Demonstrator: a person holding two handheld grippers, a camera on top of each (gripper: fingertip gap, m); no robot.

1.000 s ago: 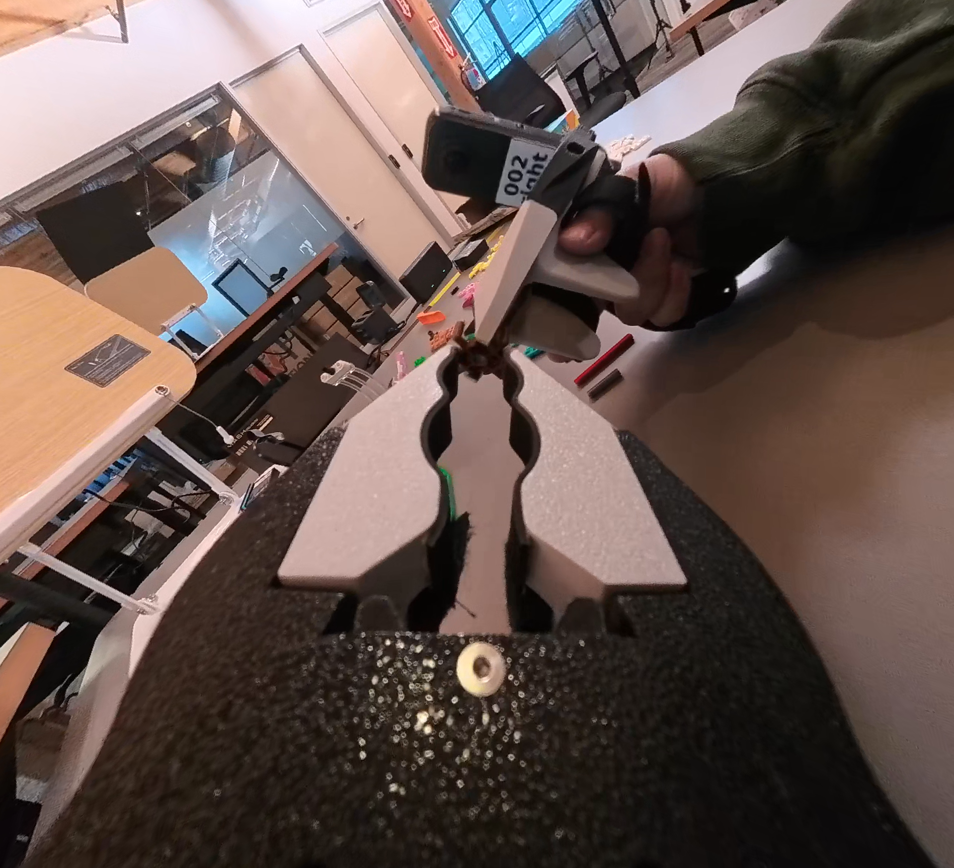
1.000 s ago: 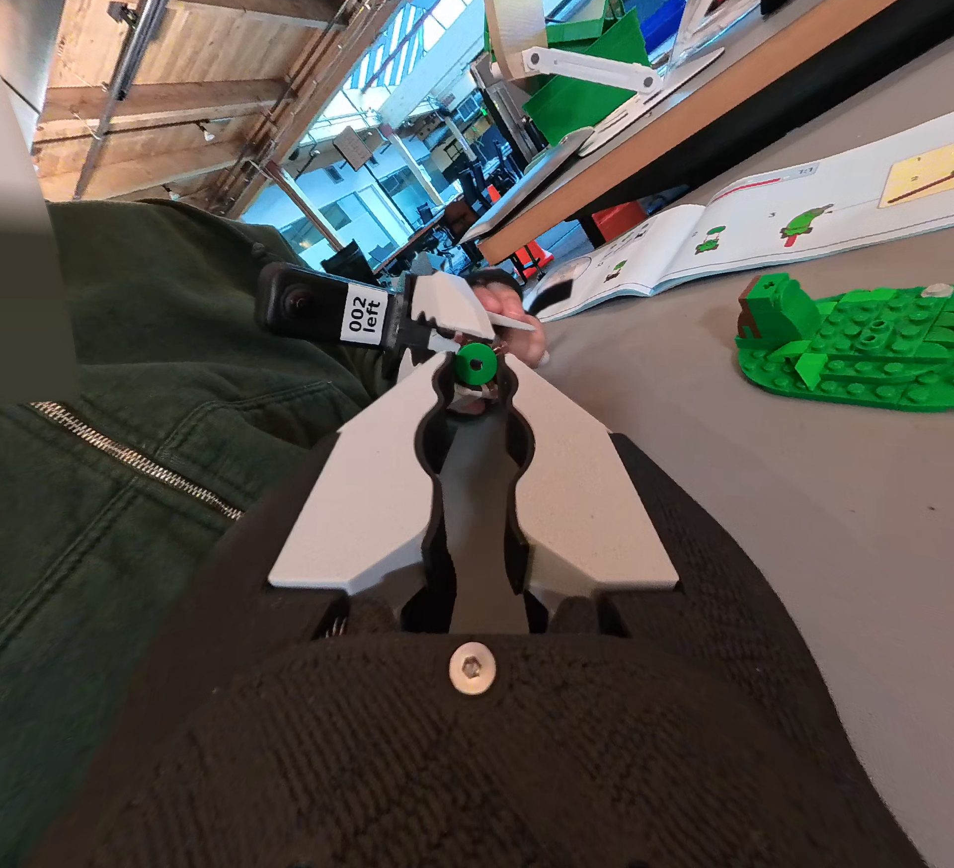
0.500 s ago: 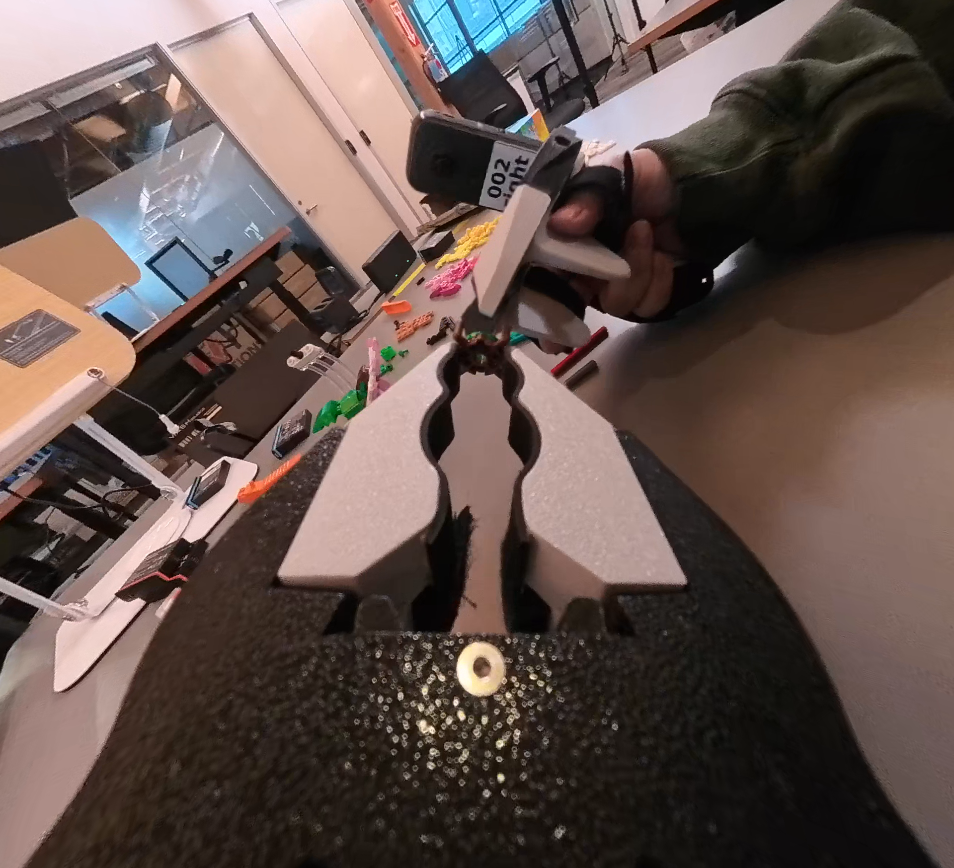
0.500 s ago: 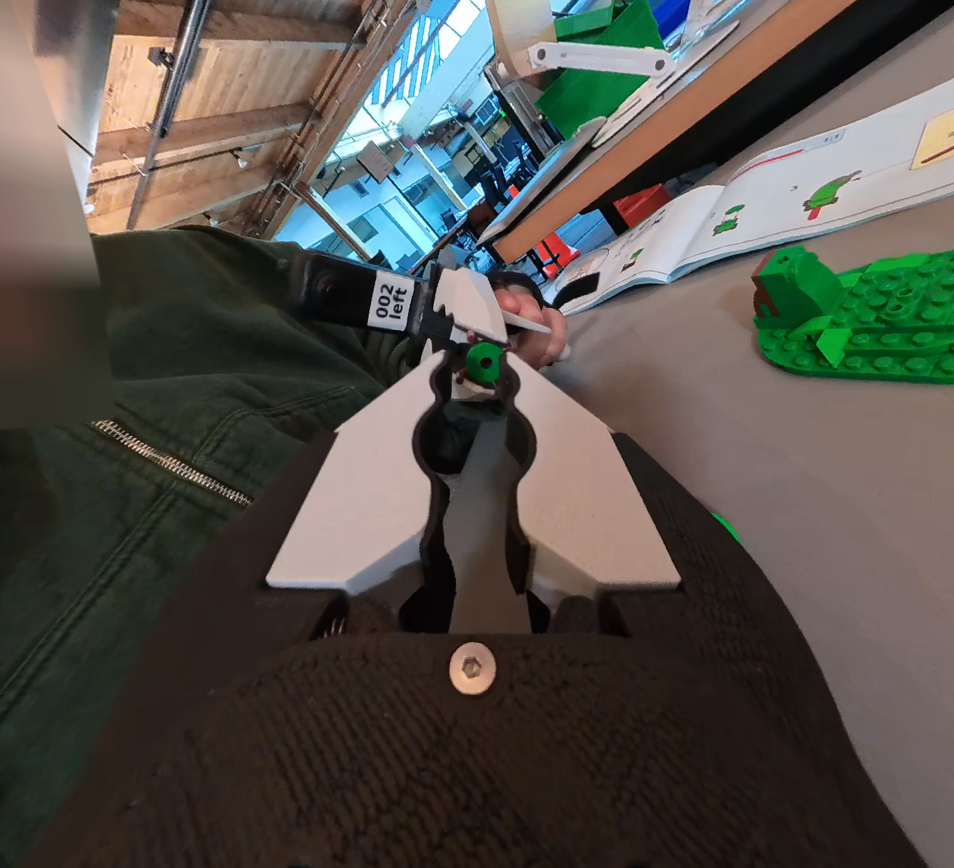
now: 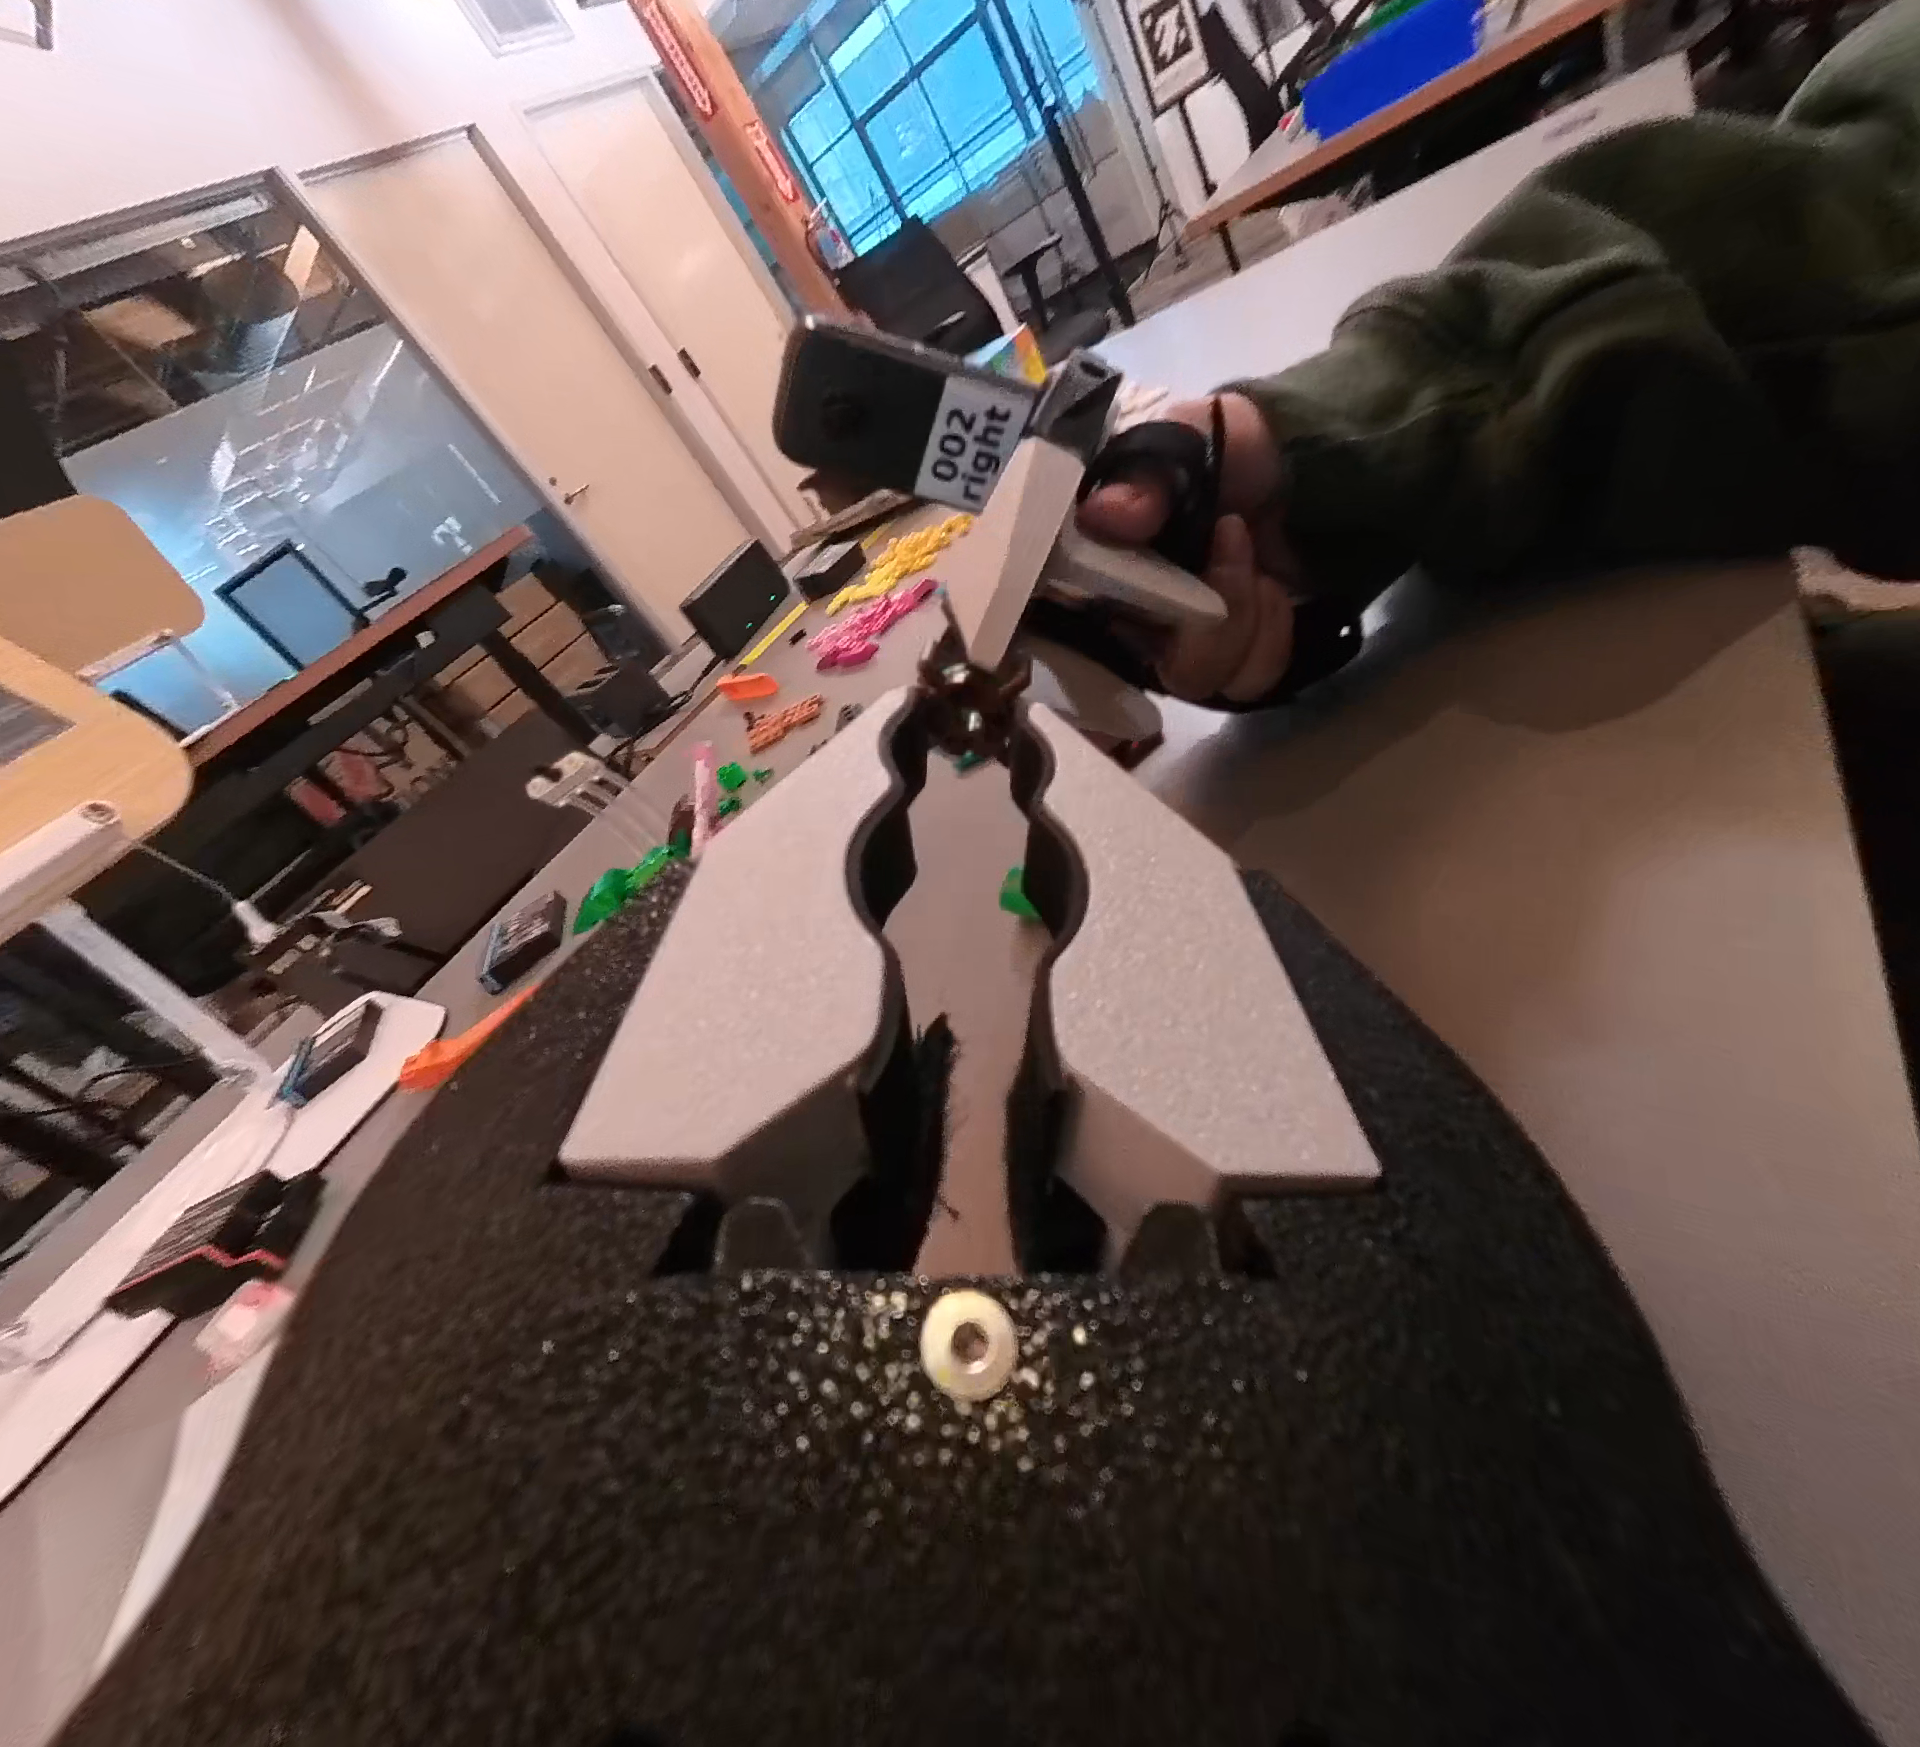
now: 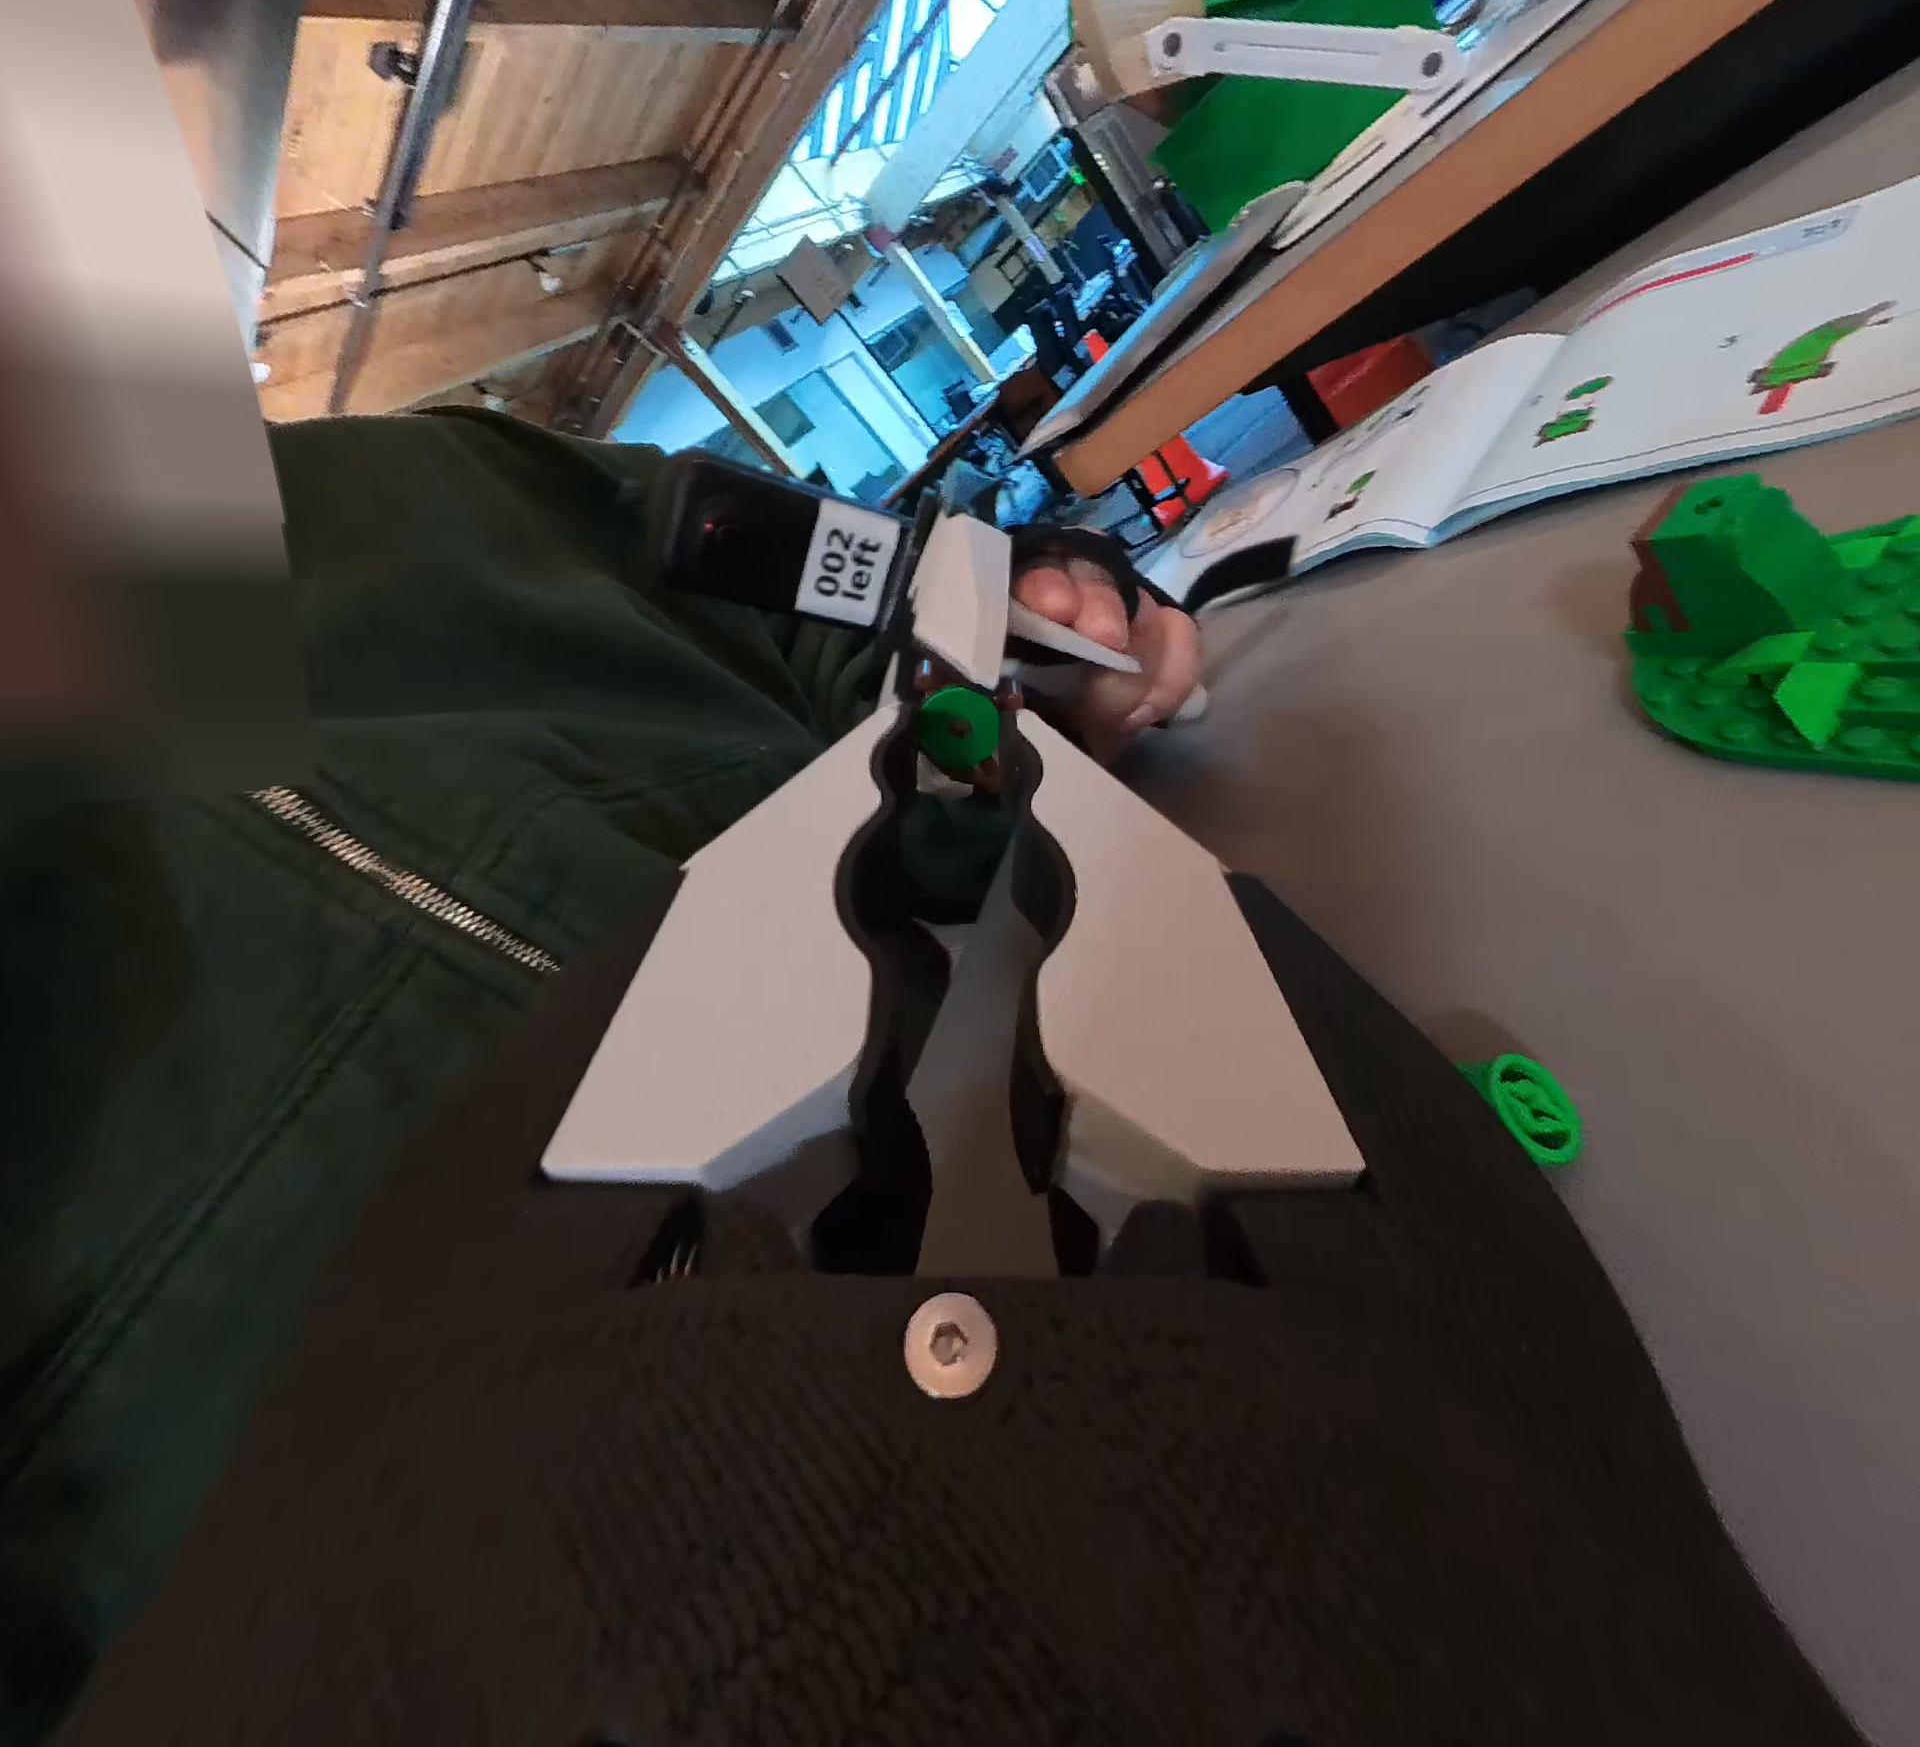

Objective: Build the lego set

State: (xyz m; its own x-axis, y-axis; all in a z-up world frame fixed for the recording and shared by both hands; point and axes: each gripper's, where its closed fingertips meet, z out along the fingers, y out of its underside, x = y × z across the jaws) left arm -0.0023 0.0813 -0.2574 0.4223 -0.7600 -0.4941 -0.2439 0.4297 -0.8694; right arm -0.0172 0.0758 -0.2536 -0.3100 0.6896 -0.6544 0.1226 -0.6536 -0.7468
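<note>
Nearest in the right wrist view, the right gripper (image 6: 961, 747) has its jaws drawn narrow around a small green round piece (image 6: 954, 727) with brown bits behind it. The left gripper (image 6: 961, 658) meets it tip to tip from the far side. In the left wrist view that gripper (image 5: 966, 721) is closed narrow on a small dark brown piece (image 5: 961, 710), with the right gripper's tips touching the same cluster. Both are held above the grey table (image 6: 1455, 918), apart from it.

The step looks like pressing two small parts together in the air. It would go best with both grips kept firm, the parts lined up squarely, and the push made straight along the joint, since a twist could flick them loose.

Farther off, near the table's right edge, lie a green ring (image 6: 1527, 1121), the green base plate (image 6: 1787, 700) and, beyond it, the open instruction booklet (image 6: 1558, 440).
</note>
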